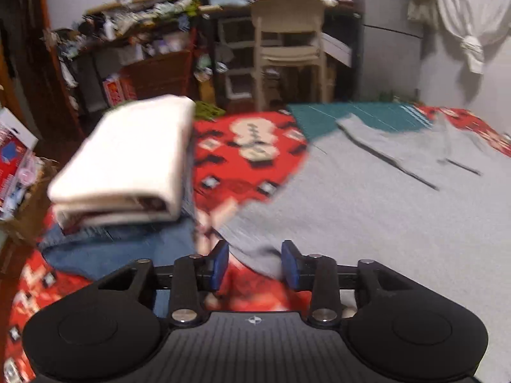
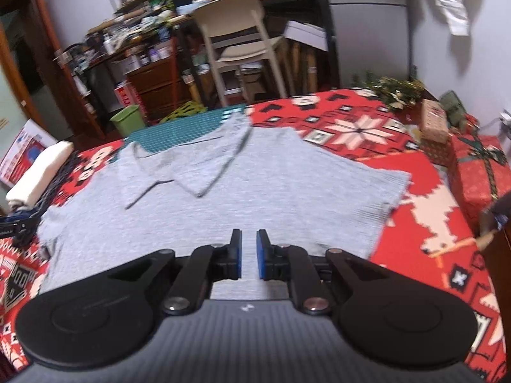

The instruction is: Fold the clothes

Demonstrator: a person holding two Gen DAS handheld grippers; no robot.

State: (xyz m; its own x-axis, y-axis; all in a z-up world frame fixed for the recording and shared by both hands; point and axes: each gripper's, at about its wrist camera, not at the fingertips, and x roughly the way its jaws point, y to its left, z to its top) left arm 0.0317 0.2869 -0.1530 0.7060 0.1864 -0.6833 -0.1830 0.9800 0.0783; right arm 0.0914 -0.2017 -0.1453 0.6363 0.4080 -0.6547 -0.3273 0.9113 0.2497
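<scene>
Grey shirt (image 2: 223, 191) spread flat on red cloth (image 2: 431, 210) with sleeves tucked inward for folding, near hem between left claw (image 1: 255, 263), spread empty, and right claw (image 2: 249, 253), narrowly parted, empty

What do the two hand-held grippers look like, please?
Both match. The left hand-held gripper and the right hand-held gripper have blue pads on black fingers, black linkage bars with silver pivot screws, two round black housings and a ribbed grey body with a small emblem.

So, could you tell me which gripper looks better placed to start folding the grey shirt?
Probably the left gripper: its open jaws sit at the grey shirt's edge. The right gripper is over the shirt's middle with its jaws nearly closed.
</scene>
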